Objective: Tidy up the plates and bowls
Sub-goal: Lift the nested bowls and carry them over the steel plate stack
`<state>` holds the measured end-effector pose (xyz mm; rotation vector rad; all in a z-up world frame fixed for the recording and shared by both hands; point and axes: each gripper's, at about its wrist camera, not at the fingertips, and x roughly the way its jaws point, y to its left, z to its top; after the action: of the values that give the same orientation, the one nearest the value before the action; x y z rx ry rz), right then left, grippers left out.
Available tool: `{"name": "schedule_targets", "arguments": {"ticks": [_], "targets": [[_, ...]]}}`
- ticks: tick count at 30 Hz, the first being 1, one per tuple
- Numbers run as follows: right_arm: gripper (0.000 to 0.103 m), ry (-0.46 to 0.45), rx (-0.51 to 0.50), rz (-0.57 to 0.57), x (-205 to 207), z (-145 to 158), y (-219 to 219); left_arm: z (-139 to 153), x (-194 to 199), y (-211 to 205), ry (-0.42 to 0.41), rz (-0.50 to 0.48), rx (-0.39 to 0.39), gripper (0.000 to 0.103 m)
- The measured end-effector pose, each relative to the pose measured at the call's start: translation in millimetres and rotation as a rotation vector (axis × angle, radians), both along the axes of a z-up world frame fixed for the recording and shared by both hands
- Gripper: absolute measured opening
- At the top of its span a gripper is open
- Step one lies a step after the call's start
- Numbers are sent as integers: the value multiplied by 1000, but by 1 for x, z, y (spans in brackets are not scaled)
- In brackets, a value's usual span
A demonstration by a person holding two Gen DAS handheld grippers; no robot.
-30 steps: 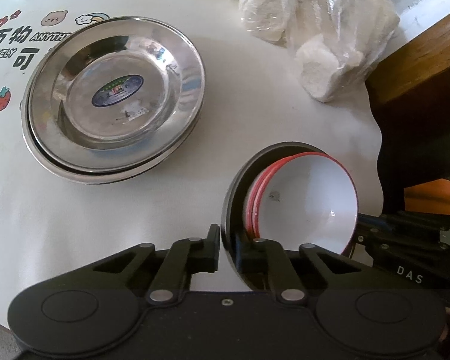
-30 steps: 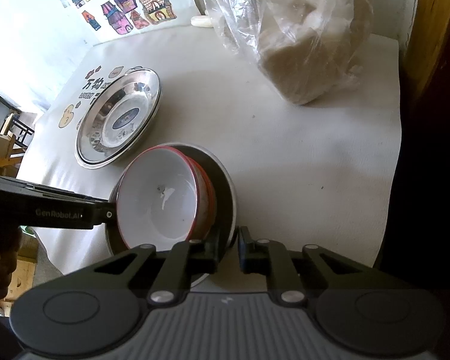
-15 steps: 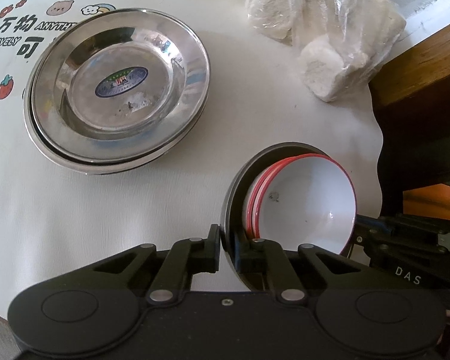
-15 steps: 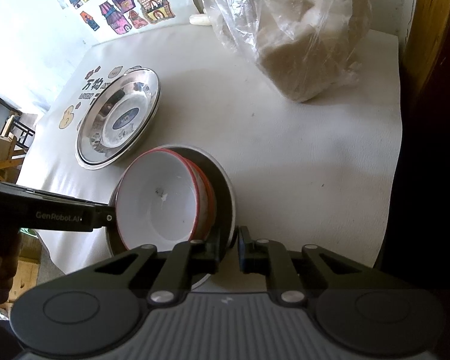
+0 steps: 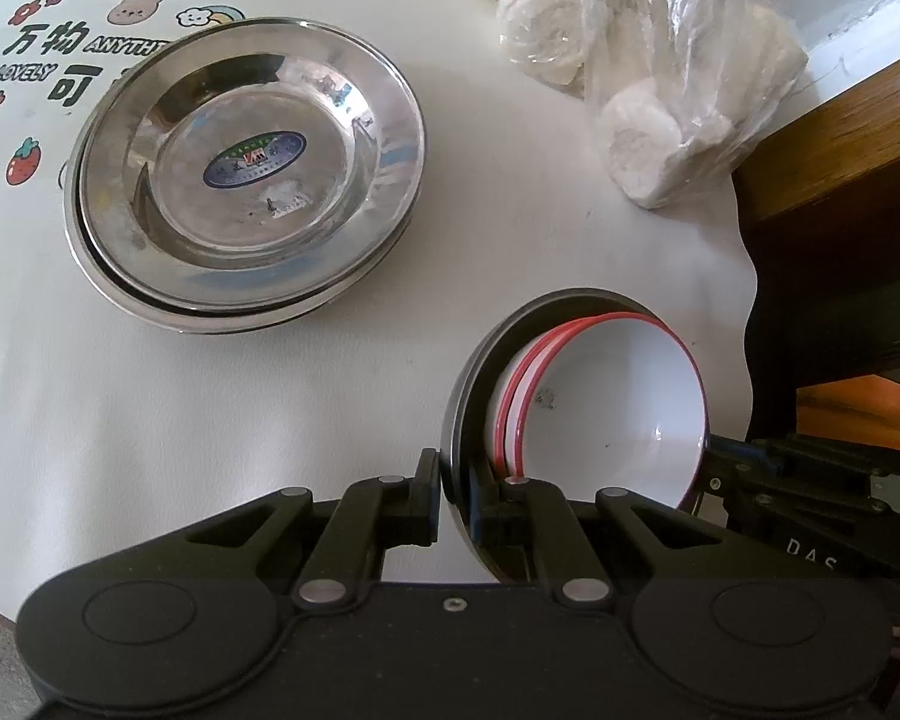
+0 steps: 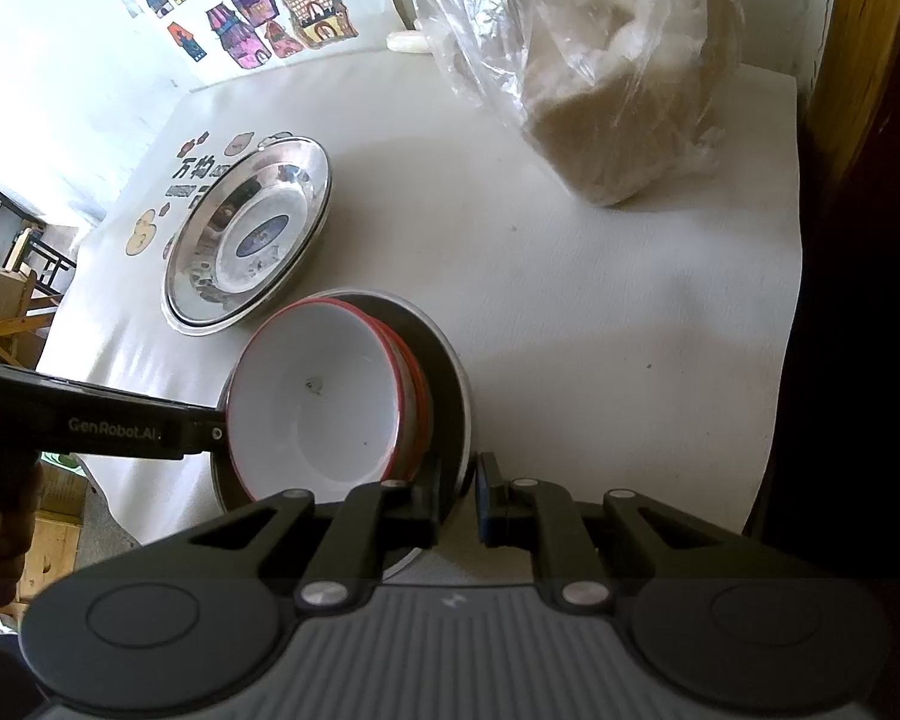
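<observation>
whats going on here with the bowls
A person is working with two handheld grippers. The left gripper and the right gripper are each shut on opposite sides of the rim of a steel bowl, which carries two nested white bowls with red rims. The stack sits tilted near the table's edge. Further back, the steel plates are already stacked, and a plastic bag of white rolls lies beside them.
</observation>
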<state>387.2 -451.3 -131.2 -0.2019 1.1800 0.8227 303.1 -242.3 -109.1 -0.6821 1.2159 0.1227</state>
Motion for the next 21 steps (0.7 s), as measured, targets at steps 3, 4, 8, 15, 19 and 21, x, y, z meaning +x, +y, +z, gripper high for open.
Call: {"name": "schedule_targets", "arguments": {"ticks": [3,4,8,15,19,21], "targets": [[13,-2,3,0,-2,3,0,3,-3,2,-6,-3,1,9],[13,-3,5,-2,-3,4,0,5,-3,2,-8,-5,2,9],[13,-8,13,-9,-5,9,-1,10,-3,6,-21,-15,7,9],[13,-20,22,-48,-9,16,3,15,1,18,-39,-54,1,9],[13,-29,22,-84,-13,21,9,18,5,29,-48,-90,-8,9],[13,-32,22,-103,-17,24,12,20,8,34,-51,-113,-7,9]]}}
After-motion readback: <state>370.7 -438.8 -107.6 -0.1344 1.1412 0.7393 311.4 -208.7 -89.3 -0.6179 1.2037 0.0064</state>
